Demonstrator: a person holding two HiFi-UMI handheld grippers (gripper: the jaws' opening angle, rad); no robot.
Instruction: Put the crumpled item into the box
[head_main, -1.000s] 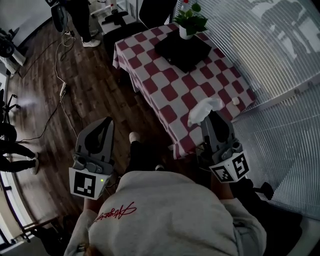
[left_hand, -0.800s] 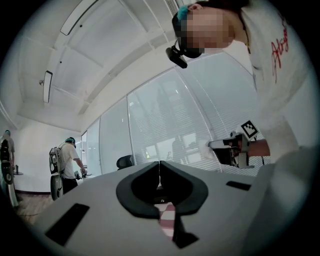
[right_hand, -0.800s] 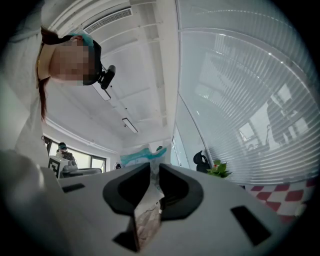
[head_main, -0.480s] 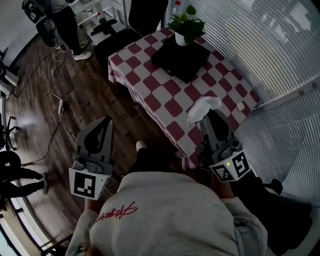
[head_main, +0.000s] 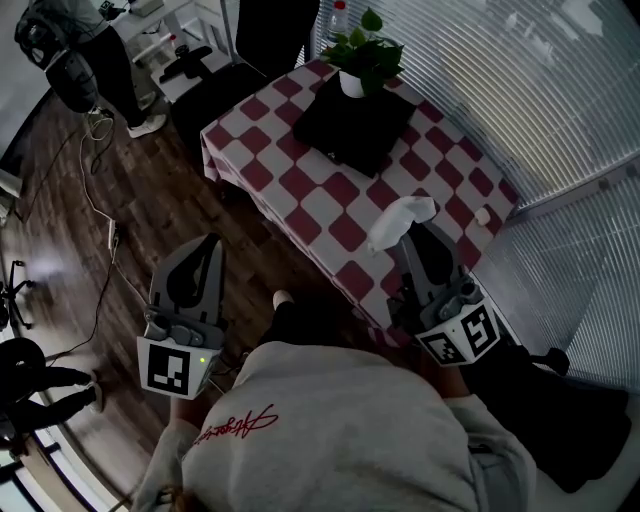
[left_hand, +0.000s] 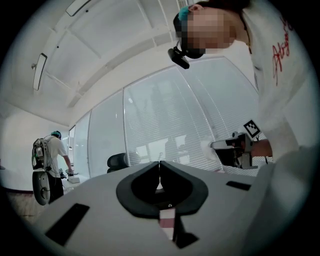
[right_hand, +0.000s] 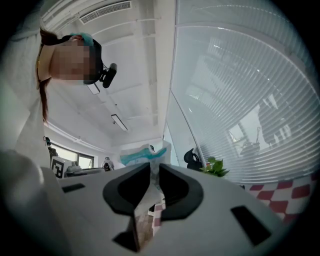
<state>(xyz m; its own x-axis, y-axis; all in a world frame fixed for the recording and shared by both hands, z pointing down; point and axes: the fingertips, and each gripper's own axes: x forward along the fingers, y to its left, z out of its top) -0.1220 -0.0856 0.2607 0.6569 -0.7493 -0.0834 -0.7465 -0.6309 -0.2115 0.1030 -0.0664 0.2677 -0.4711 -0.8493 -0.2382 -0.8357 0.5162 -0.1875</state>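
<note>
left tool (head_main: 203, 250): jaws pressed together, nothing between them. Hangs idle over the wood floor (head_main: 140, 210), left of the tabletop (head_main: 322, 192).
right tool (head_main: 415, 235): clamped on the crumpled item (head_main: 400, 220), jaws a sliver apart around it, pointing toward the tabletop.
crumpled item: white wad with a teal streak in the right gripper view, sticking out past the jaw tips. Held in the air above the near part of the checked tabletop, not touching it.
small white object (head_main: 483, 216): on the cloth to the right of the item. Can't tell what it is.
box (head_main: 356, 128): flat, black, mid-tabletop, well beyond the item. Can't tell whether it's open.
plant (head_main: 362, 50): white pot at the box's far edge. Can't tell if it's on the box or just behind it.
change: over the last second the tabletop and box slid closer in the head view. The item was over the near edge and is now over the cloth. Grip and left tool are the same.
meaning: looks like the carry phase, roughly halfway. Left to do is the reach to the box and the release. Plant leaves sit near the drop zone.
</note>
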